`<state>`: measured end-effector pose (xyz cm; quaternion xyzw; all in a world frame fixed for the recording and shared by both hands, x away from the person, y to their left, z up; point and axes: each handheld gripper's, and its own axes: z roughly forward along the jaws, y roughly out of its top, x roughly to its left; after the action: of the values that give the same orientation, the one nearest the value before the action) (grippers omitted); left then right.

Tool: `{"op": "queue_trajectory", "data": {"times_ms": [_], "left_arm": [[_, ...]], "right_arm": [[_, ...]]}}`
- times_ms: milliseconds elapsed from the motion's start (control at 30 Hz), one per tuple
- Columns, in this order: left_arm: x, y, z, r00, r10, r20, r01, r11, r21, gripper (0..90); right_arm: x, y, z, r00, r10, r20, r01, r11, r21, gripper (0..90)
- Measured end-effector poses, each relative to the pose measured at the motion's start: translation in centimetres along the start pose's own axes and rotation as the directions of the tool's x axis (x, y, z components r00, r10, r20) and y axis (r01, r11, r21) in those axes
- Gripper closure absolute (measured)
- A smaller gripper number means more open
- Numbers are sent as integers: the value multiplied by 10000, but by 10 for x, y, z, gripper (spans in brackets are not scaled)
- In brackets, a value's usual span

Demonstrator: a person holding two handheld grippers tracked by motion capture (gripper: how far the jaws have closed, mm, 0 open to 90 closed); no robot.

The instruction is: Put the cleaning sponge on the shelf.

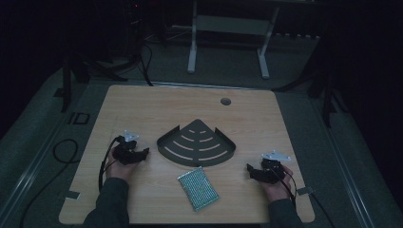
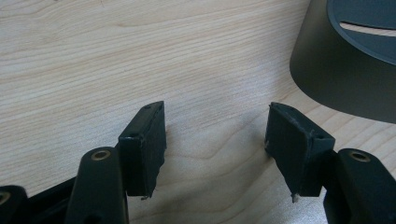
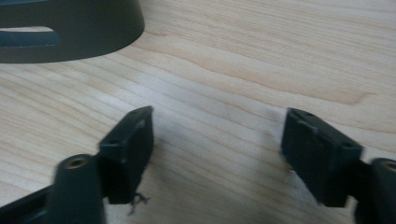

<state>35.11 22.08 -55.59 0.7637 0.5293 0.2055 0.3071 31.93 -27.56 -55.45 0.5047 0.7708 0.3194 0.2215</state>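
A dark fan-shaped corner tray (image 1: pixel 197 144) with curved slots lies in the middle of the wooden table (image 1: pixel 157 104). In front of it rests a green dotted sponge-like pad (image 1: pixel 198 188). My left gripper (image 1: pixel 142 153) sits left of the tray, open, with bare wood between its jaws (image 2: pixel 215 135); the tray's rounded wall (image 2: pixel 341 79) is at upper right in the left gripper view. My right gripper (image 1: pixel 248 168) rests right of the tray, open and holding nothing (image 3: pixel 217 140); the tray's wall (image 3: pixel 70 32) is at upper left in the right gripper view.
A round cable hole (image 1: pixel 225 101) is near the table's far edge. Cables (image 1: pixel 62 152) trail off the left side onto the floor. A white table frame (image 1: pixel 228 33) stands beyond the table. Tape pieces (image 1: pixel 71 194) mark the front corners.
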Motion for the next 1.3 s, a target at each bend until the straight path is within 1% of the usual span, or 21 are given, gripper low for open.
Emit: {"op": "queue_trajectory", "data": {"times_ms": [167, 267, 400, 467, 500, 533, 600, 633, 667, 700, 733, 833, 867, 900, 967, 1133, 1167, 1200, 1233, 1267, 1300], "left_arm": [[0, 0, 0, 10000, -14, -13, 14, 10000, -1, 390], [-1, 0, 0, 10000, -36, -44, 36, 10000, 3, 391], [-1, 0, 0, 10000, -34, -42, 34, 10000, 1, 391], [0, 0, 0, 10000, -23, -33, 23, 10000, 3, 391], [0, 0, 0, 10000, -18, -28, 18, 10000, 1, 391], [0, 0, 0, 10000, -13, -23, 13, 10000, -1, 391], [0, 0, 0, 10000, -9, -22, 9, 10000, 7, 390], [0, 0, 0, 10000, -9, -22, 9, 10000, 7, 390], [0, 0, 0, 10000, -10, -19, 10, 10000, 6, 390], [0, 0, 0, 10000, -9, -19, 9, 10000, 8, 390], [0, 0, 0, 10000, -7, -20, 7, 10000, 8, 390], [0, 0, 0, 10000, -8, -19, 8, 10000, 5, 390], [0, 0, 0, 10000, -5, -20, 5, 10000, 9, 390], [0, 0, 0, 10000, -9, -19, 9, 10000, 6, 390], [0, 0, 0, 10000, -8, -20, 8, 10000, 8, 390], [0, 0, 0, 10000, -6, -18, 6, 10000, 1, 390], [0, 0, 0, 10000, -6, -18, 6, 10000, 1, 390], [0, 0, 0, 10000, -7, -17, 7, 10000, 1, 390], [0, 0, 0, 10000, -7, -18, 7, 10000, 1, 390], [0, 0, 0, 10000, -7, -18, 7, 10000, 1, 390], [0, 0, 0, 10000, -7, -16, 7, 10000, 1, 389]], "right_arm": [[6, 3, -8, 9995, -217, -226, 210, 9993, -316, 367], [11, 6, -12, 9980, -440, -459, 418, 9980, -475, 375], [17, 8, -14, 9943, -777, -729, 754, 9966, -332, 389], [18, 9, -14, 9938, -810, -763, 790, 9965, -285, 389], [20, 10, -15, 9916, -846, -975, 825, 9963, -258, 389], [21, 10, -16, 9904, -850, -1088, 822, 9962, -306, 393], [23, 12, -19, 9854, -834, -1484, 773, 9959, -462, 444], [23, 12, -19, 9854, -834, -1484, 773, 9959, -462, 444], [25, 13, -20, 9822, -912, -1640, 836, 9951, -528, 462], [29, 15, -23, 9772, -1128, -1796, 1031, 9927, -624, 509], [32, 15, -24, 9753, -1174, -1870, 1073, 9922, -632, 537], [39, 18, -25, 9697, -1416, -1991, 1339, 9897, -517, 613], [42, 19, -25, 9678, -1477, -2038, 1408, 9889, -477, 654], [44, 19, -25, 9632, -1562, -2188, 1502, 9877, -439, 686], [48, 20, -25, 9551, -1541, -2532, 1482, 9880, -424, 736], [57, 22, -28, 9429, -1730, -2846, 1653, 9849, -511, 866], [59, 23, -28, 9393, -1759, -2947, 1690, 9844, -489, 891], [60, 23, -28, 9338, -1712, -3143, 1643, 9852, -485, 897], [61, 24, -28, 9306, -1670, -3258, 1601, 9859, -481, 898], [61, 24, -28, 9306, -1670, -3258, 1601, 9859, -481, 898], [66, 25, -27, 9239, -1787, -3384, 1738, 9837, -451, 899]]}}
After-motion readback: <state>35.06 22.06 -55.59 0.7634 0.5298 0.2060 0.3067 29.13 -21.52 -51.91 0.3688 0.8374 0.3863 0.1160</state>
